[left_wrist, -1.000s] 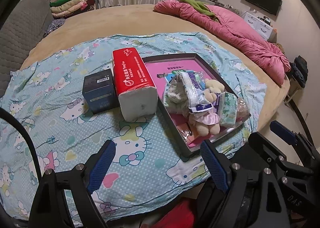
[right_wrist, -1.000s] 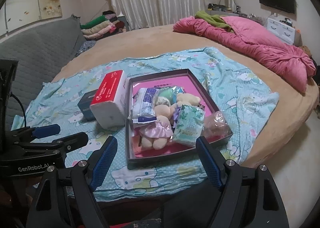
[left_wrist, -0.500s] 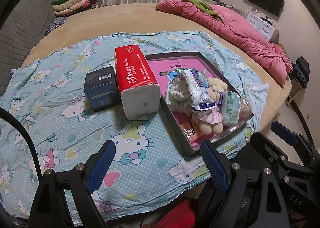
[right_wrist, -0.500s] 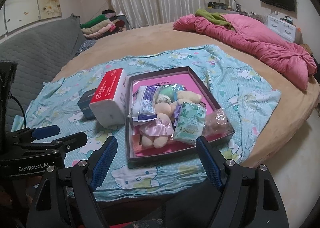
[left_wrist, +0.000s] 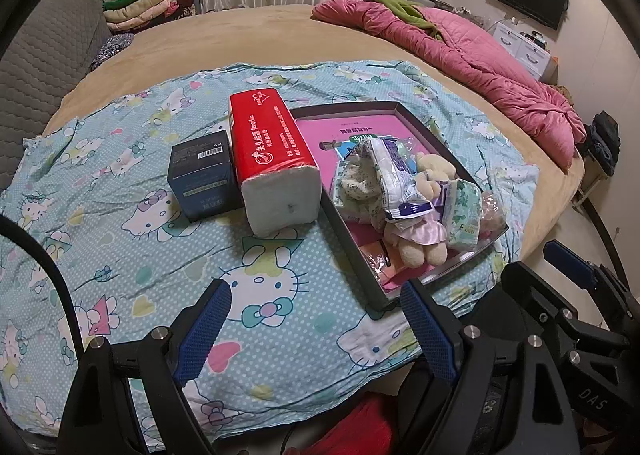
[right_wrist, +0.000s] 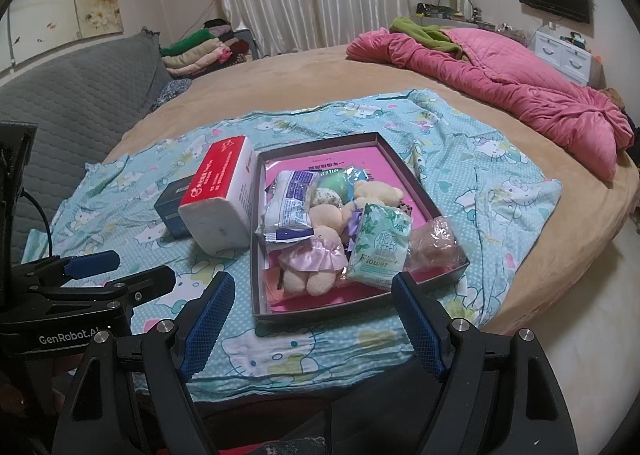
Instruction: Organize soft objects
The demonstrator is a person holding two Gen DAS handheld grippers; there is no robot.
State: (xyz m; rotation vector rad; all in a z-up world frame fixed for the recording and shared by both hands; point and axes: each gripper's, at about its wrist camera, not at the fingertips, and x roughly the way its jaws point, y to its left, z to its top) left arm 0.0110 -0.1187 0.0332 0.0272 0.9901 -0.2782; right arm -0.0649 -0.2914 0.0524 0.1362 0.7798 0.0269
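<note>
A dark shallow tray (right_wrist: 320, 143) (left_wrist: 352, 239) with a pink floor lies on a cartoon-cat sheet. Piled in it are a cream plush bear in a pink skirt (right_wrist: 316, 259) (left_wrist: 416, 239), a green "Flower" tissue pack (right_wrist: 380, 247) (left_wrist: 462, 211), a white-and-purple packet (right_wrist: 288, 207) (left_wrist: 394, 183) and a clear bag (right_wrist: 436, 243). Left of the tray stand a red tissue pack (right_wrist: 220, 199) (left_wrist: 272, 159) and a dark blue box (left_wrist: 202, 175). My left gripper (left_wrist: 316, 331) and right gripper (right_wrist: 312, 323) both hang open and empty near the bed's front edge.
The sheet (left_wrist: 120, 239) covers a round tan bed (right_wrist: 280, 87). A pink quilt (right_wrist: 500, 75) lies at the far right, folded clothes (right_wrist: 200, 51) at the back left, a grey sofa (right_wrist: 72, 107) on the left. The left gripper's body (right_wrist: 72, 295) shows in the right wrist view.
</note>
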